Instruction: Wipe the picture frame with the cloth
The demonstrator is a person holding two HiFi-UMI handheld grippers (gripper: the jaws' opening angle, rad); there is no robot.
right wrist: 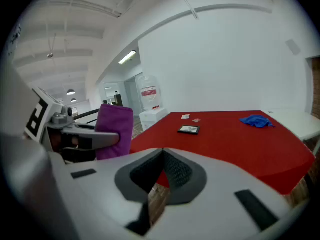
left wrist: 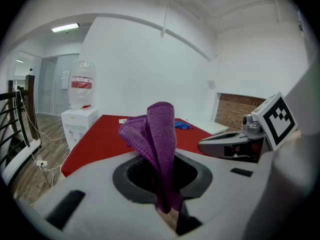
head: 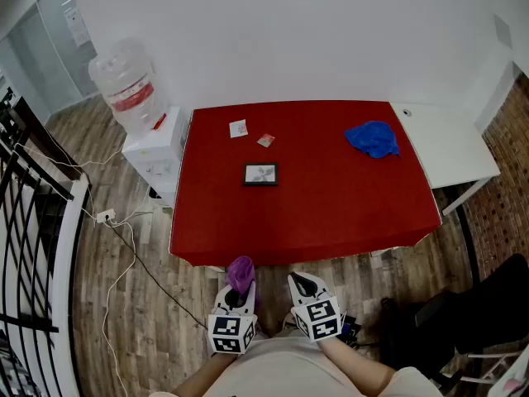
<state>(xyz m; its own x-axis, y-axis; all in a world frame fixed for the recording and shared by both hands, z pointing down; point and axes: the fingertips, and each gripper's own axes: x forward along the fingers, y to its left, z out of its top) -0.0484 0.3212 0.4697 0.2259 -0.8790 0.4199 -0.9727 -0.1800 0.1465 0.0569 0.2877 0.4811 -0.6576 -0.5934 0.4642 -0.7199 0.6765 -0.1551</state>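
Left gripper (head: pixel 235 303) is clamped tight on the purple cloth (head: pixel 241 271), pinching only its lower fold while a big loose bunch stands free above the jaws. Right gripper (head: pixel 302 286) sits just beside it, jaws closed on nothing. Both hang off the near edge of the red table (head: pixel 347 213), and the picture frame (head: pixel 260 174) lies flat at twelve o'clock, well apart from them. The danger: that frame looks light and unanchored, so a hard wipe could shove it toward the two small cards (head: pixel 238 128) at its twelve o'clock unless the empty gripper steadies it. With so shallow a pinch, the cloth may drag out mid-stroke. A blue cloth (head: pixel 373 138) sits idle at two o'clock.
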